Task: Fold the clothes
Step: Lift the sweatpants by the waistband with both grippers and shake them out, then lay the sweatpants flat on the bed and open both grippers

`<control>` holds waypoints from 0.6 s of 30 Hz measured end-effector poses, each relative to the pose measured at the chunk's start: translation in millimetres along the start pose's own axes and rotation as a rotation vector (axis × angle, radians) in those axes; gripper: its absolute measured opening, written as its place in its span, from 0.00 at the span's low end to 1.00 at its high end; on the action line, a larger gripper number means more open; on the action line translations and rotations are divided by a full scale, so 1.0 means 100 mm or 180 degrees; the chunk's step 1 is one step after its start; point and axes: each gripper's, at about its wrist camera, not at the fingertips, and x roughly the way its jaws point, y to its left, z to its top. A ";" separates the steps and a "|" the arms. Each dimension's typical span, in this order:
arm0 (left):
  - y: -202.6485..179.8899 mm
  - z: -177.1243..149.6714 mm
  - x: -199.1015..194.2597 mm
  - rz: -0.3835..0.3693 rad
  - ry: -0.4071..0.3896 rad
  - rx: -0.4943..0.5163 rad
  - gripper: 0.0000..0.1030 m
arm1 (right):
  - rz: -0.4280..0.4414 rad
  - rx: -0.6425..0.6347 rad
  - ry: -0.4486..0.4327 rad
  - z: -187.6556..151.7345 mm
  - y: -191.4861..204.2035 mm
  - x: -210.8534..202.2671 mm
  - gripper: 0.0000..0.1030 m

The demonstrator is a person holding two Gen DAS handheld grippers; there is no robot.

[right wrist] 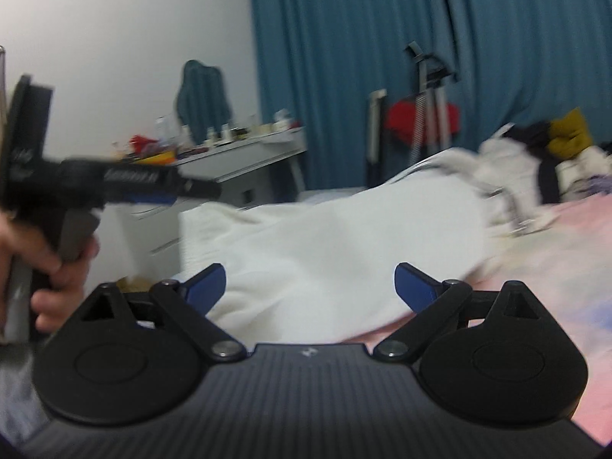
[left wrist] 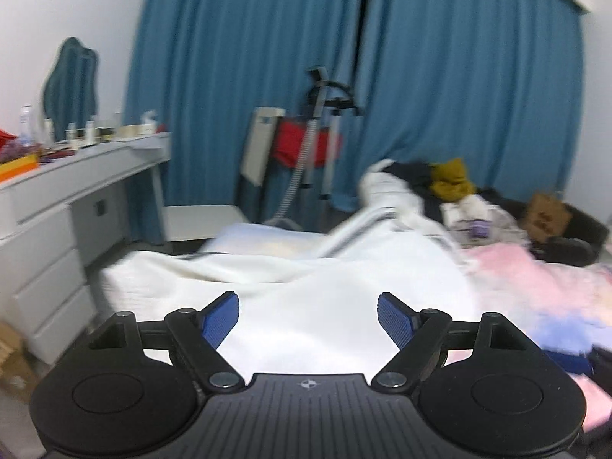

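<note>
A white knitted garment (left wrist: 306, 287) lies spread over the bed, with a striped edge rising toward the far pile. My left gripper (left wrist: 308, 317) hovers above it with its blue pads wide apart and nothing between them. In the right wrist view the same white garment (right wrist: 325, 237) lies ahead. My right gripper (right wrist: 310, 285) stands open over its near edge, holding nothing. The left gripper (right wrist: 183, 189) also shows at the far left of that view, blurred, with a hand (right wrist: 57, 267) on its handle.
A pink and blue bedcover (left wrist: 535, 287) lies under the garment. A heap of clothes, mustard, black and white (left wrist: 440, 183), sits at the far end. A grey dresser (left wrist: 57, 210) with bottles stands left. Blue curtains (left wrist: 420, 76) and a garment steamer (left wrist: 321, 134) stand behind.
</note>
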 end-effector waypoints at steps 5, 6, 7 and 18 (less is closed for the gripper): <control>-0.65 -0.14 0.04 -0.0254 -0.0070 0.0154 0.79 | -0.0386 -0.0075 -0.0105 0.09 -0.37 -0.17 0.94; -0.75 -0.18 0.06 -0.0308 -0.0077 0.0180 0.79 | -0.0457 -0.0070 -0.0114 0.09 -0.44 -0.16 0.94; -0.86 -0.21 0.07 -0.0361 -0.0084 0.0206 0.80 | -0.0525 -0.0027 -0.0133 0.07 -0.51 -0.17 0.94; -1.25 -0.90 0.46 -0.0531 0.0222 0.0498 0.81 | -0.0829 0.0542 -0.0215 -0.27 -1.04 -0.25 0.94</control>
